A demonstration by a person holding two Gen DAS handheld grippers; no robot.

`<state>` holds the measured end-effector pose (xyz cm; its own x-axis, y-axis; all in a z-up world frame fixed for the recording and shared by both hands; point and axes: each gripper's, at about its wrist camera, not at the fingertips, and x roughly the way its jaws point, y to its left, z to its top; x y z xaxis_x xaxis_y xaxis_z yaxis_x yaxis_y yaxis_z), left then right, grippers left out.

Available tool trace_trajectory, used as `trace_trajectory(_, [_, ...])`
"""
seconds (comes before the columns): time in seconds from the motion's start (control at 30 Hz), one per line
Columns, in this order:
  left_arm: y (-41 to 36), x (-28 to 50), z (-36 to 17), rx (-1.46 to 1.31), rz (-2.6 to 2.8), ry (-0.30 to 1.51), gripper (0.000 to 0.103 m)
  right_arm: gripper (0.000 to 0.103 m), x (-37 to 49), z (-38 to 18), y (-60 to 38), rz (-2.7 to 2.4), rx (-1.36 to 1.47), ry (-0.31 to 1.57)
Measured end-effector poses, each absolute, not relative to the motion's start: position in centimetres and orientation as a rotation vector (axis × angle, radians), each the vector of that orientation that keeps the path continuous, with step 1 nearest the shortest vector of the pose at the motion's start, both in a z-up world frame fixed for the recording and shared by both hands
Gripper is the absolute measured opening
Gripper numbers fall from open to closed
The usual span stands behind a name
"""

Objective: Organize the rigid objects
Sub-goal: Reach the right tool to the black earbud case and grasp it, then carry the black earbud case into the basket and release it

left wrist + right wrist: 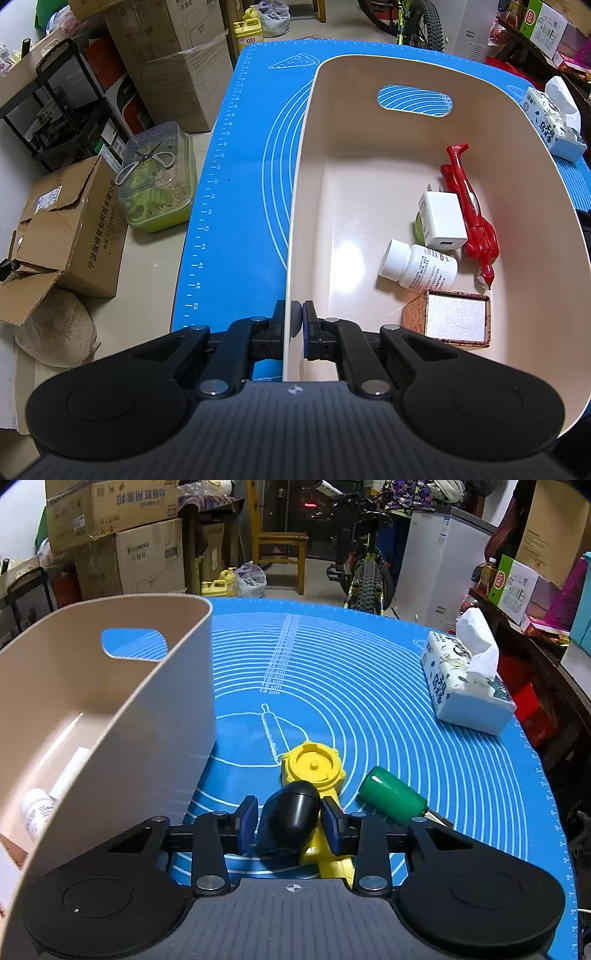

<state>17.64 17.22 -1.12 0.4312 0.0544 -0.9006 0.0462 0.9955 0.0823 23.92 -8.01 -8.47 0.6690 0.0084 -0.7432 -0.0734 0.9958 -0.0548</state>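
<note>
Two grippers showed, one per view. The left gripper (297, 325) was clenched on the near wall of the beige bin (295, 221), one finger outside and one inside. Only its camera looked down into the bin, where a white pill bottle (419, 266), a white charger (441, 220), a red pen (471, 210) and a small open box (452, 320) lay toward the right side. The right gripper (289, 819) had its jaws partly apart around a black egg-shaped case (290, 818), the pads just beside it; whether they gripped it could not be told. Only that view showed the yellow toy (314, 766) under the case and a green-handled tool (393, 795) just right of it, both on the blue mat (369, 686) outside the bin. A tissue pack (465, 679) sat at the mat's far right.
</note>
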Motion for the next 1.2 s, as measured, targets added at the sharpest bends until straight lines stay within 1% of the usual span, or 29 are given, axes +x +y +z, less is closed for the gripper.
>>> trace_trajectory(0.07, [17.2,17.6,-1.1,0.099,0.005,1.126,0.010,0.048,24.1,-8.6,-7.7,0.040,-0.092,0.822])
trace_trajectory(0.1, [17.2,17.6,-1.1,0.099,0.005,1.126,0.010,0.040,24.2,-8.7,-7.7,0.045,-0.091,0.819])
trace_trajectory(0.4, [17.2,17.6,-1.1,0.099,0.005,1.126,0.010,0.033,23.4,-8.2,-7.4,0.049,-0.097,0.799])
trace_trajectory(0.67, [17.1,17.6,-1.2,0.099,0.005,1.126,0.010,0.033,21.9,-5.5,-7.8,0.060,-0.086,0.741])
trace_trajectory(0.9, [17.1,17.6,-1.2,0.099,0.006,1.126,0.010,0.033,20.1,-0.7,-7.8,0.081,-0.062,0.625])
trace_trajectory(1.07, [17.1,17.6,-1.2,0.099,0.006,1.126,0.010,0.033,19.0,2.7,-6.2,0.130,-0.059,0.532])
trace_trajectory(1.2, [17.2,17.6,-1.2,0.099,0.006,1.126,0.010,0.033,18.6,4.2,-4.0,0.203,-0.068,0.502])
